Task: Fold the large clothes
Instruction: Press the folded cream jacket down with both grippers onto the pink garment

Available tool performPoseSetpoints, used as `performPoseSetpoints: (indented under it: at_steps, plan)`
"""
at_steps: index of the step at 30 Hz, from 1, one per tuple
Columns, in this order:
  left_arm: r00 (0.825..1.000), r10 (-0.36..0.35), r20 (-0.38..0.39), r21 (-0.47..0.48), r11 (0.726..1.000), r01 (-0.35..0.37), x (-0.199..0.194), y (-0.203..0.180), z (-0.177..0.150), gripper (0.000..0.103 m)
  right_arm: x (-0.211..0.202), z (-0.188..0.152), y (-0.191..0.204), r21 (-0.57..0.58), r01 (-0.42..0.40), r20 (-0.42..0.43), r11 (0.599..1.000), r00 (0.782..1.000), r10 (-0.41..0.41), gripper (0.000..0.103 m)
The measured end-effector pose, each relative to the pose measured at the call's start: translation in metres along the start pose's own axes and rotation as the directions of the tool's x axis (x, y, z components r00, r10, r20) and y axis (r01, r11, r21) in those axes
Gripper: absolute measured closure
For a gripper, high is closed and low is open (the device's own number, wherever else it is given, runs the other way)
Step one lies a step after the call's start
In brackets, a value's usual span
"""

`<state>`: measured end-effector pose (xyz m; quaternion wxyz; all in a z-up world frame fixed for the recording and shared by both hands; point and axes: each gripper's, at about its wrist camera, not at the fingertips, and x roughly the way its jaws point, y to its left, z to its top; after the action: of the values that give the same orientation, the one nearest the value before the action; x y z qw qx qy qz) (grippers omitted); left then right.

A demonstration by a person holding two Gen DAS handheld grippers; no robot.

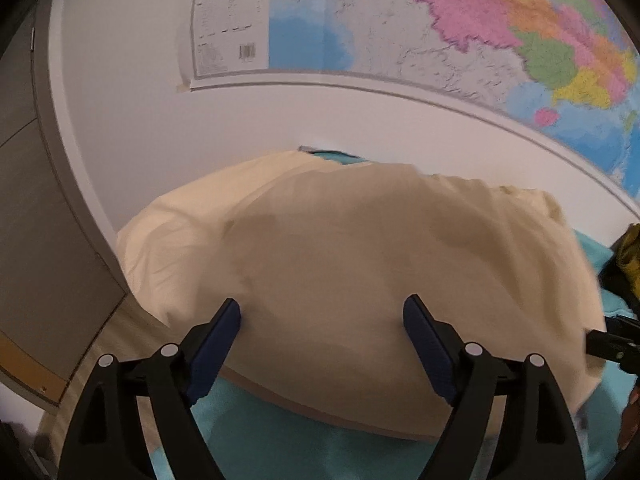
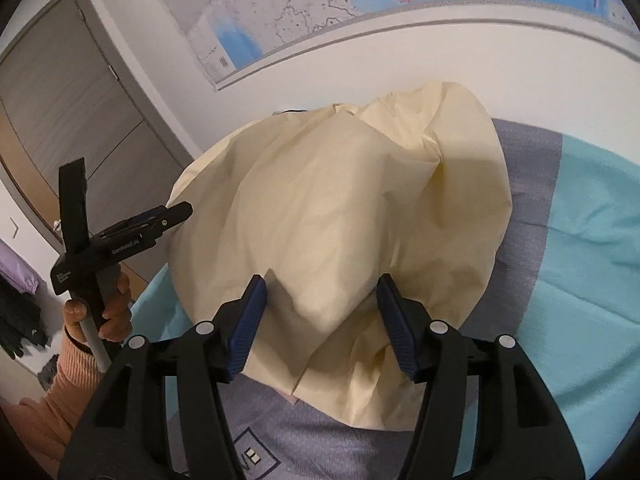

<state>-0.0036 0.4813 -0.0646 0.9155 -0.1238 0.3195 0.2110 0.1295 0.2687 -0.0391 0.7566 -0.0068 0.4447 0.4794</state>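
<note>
Right wrist: cream garment [image 2: 340,208] lies loose between open right hand-held gripper [image 2: 320,308].

A big coloured map [image 1: 440,32] hangs on the white wall [image 1: 132,92] above a bed with a teal-and-grey cover [image 2: 592,232], beside a grey door [image 2: 68,112].

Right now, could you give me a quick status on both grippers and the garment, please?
Left gripper open, empty. Right gripper open, fabric between the jaws, not pinched. Cream garment heaped on the bed, unfolded. Nothing in the way.
</note>
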Motion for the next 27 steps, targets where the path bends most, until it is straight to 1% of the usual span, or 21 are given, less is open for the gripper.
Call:
performPoseSetpoints:
  at_steps: [1,4,8,9,10,12,13,15,17,20,22,23,27]
  plan:
    - [1.000,-0.007,0.004,0.002,1.000,0.007,-0.004,-0.002,-0.001,0.023,-0.002,0.000,0.003,-0.006,-0.001,0.008,1.000,1.000,0.001,0.045]
    - [0.999,-0.003,0.034,0.031,1.000,0.002,-0.017,-0.010,-0.006,0.022,-0.015,-0.001,0.014,-0.044,0.004,0.057,0.999,0.998,-0.002,0.044]
    - [0.998,-0.030,0.061,0.077,0.997,0.025,-0.033,-0.030,-0.012,0.017,-0.024,0.002,0.028,-0.088,0.021,0.107,0.996,0.994,-0.012,0.042]
    - [0.997,-0.036,0.064,0.095,0.995,0.030,-0.035,-0.036,-0.013,0.017,-0.023,0.003,0.032,-0.102,0.014,0.110,0.995,0.994,-0.003,0.040]
    - [0.997,-0.042,0.063,0.109,0.993,0.035,-0.035,-0.039,-0.013,0.017,-0.018,0.006,0.036,-0.113,-0.002,0.096,0.994,0.995,0.013,0.039]
    - [0.997,-0.060,0.047,0.118,0.992,0.054,-0.030,-0.049,-0.015,0.017,-0.011,0.007,0.040,-0.126,0.004,0.086,0.992,0.996,0.007,0.039]
    - [0.997,-0.070,0.032,0.122,0.990,0.066,-0.026,-0.053,-0.016,0.017,-0.002,0.007,0.041,-0.138,0.011,0.068,0.990,0.998,-0.001,0.039]
    - [0.998,-0.056,0.014,0.114,0.992,0.054,-0.016,-0.057,-0.017,0.017,0.014,0.005,0.039,-0.140,0.020,0.030,0.990,0.999,-0.016,0.039]
    - [0.999,-0.032,0.025,0.123,0.992,0.029,-0.009,-0.062,-0.019,0.013,0.026,0.002,0.034,-0.131,0.026,-0.005,0.991,1.000,-0.027,0.039]
    - [1.000,-0.008,0.022,0.115,0.993,0.005,-0.006,-0.067,-0.020,0.012,0.027,0.000,0.034,-0.127,0.028,-0.002,0.991,1.000,-0.029,0.039]
    - [1.000,-0.005,0.020,0.111,0.994,0.003,-0.009,-0.069,-0.020,0.011,0.020,-0.002,0.035,-0.122,0.029,0.007,0.992,1.000,-0.028,0.038]
    - [1.000,-0.004,0.018,0.107,0.994,0.002,-0.011,-0.071,-0.020,0.008,0.017,-0.003,0.036,-0.121,0.021,0.012,0.992,1.000,-0.020,0.034]
    - [0.999,0.007,0.032,0.098,0.995,-0.011,-0.024,-0.076,-0.024,0.007,0.004,-0.006,0.041,-0.129,0.025,0.045,0.991,0.999,-0.019,0.024]
